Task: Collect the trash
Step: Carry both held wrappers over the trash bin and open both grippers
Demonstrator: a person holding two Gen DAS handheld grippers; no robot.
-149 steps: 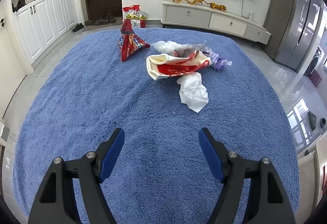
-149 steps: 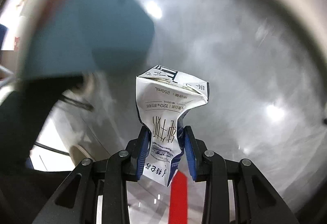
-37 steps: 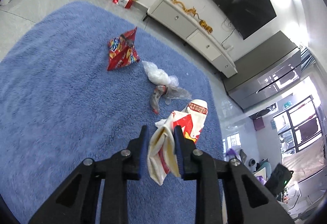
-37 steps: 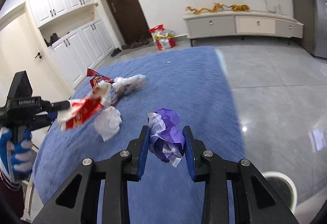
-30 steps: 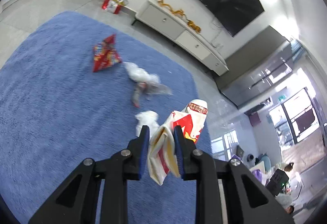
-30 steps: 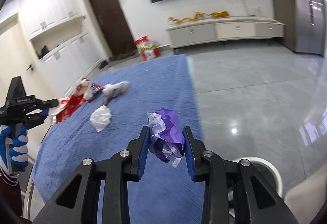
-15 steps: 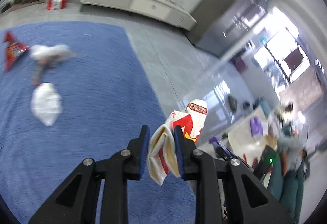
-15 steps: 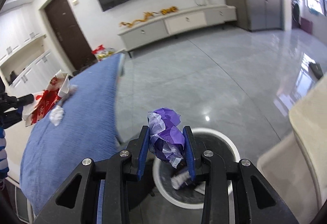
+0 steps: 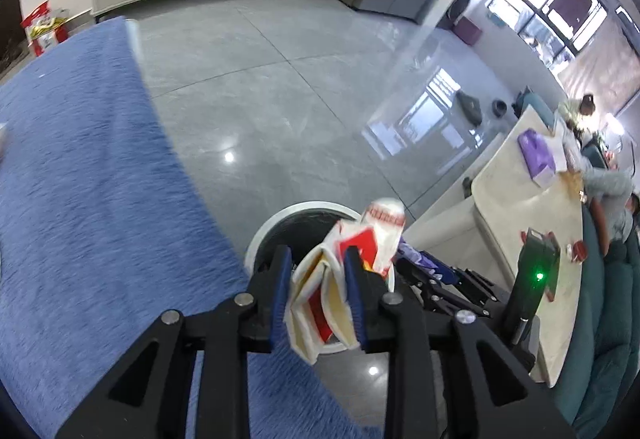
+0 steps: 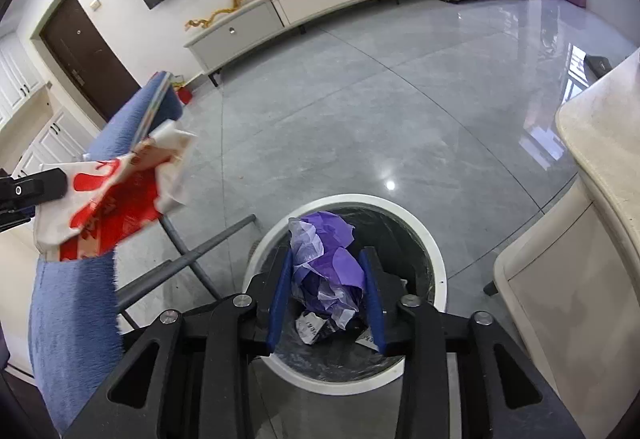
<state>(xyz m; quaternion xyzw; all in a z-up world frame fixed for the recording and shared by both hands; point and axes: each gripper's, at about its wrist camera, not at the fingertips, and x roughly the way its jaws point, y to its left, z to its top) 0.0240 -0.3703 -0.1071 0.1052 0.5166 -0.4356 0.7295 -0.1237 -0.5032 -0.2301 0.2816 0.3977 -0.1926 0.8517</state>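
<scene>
my right fingers, opening, bracket the crumpled purple paper wad over the round white-rimmed bin. my left fingers, opening, flank the red-and-white wrapper, long axis pointing forward over the bin.

Both grippers look alike: the left gripper and right gripper have matte black angular frames with triangular cut-outs, silver round screw heads at the joints, and flat blue pads lining the fingers.
</scene>
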